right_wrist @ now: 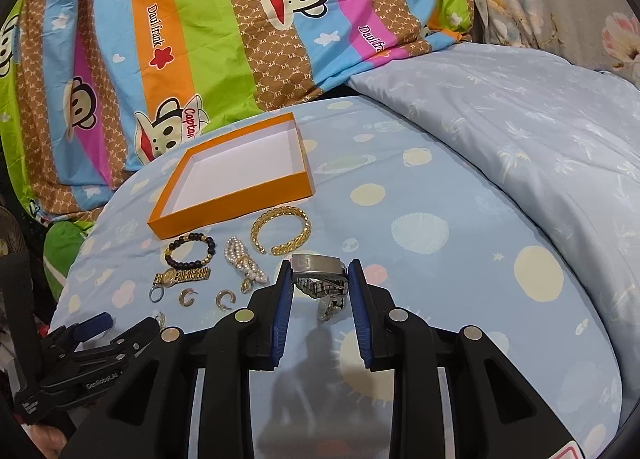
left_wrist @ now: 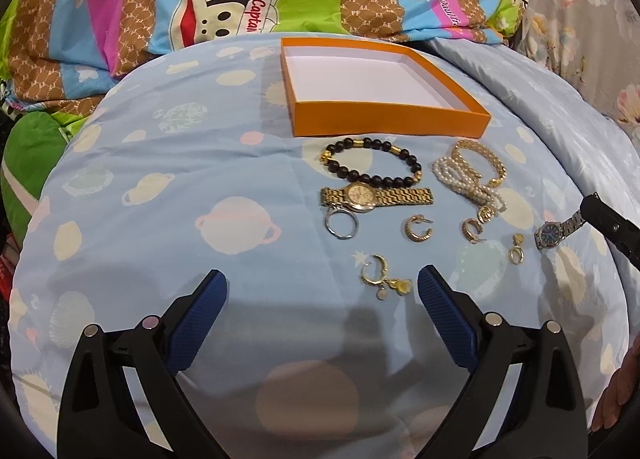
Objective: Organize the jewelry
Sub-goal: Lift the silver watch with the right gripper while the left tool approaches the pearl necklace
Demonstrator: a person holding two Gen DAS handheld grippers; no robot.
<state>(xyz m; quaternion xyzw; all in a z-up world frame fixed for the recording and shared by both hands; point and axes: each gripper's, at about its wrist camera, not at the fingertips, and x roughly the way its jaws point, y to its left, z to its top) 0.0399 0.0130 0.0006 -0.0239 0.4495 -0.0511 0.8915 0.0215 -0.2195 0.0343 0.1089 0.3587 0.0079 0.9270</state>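
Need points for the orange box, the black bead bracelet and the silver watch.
orange box (left_wrist: 390, 123), left wrist view, front wall.
black bead bracelet (left_wrist: 400, 181), left wrist view, beads on its near side.
silver watch (right_wrist: 320, 287), right wrist view, band between the right jaws.

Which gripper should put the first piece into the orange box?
Right. The right gripper already brackets the silver watch. The left gripper is open with nothing between its fingers. The orange box holds nothing.
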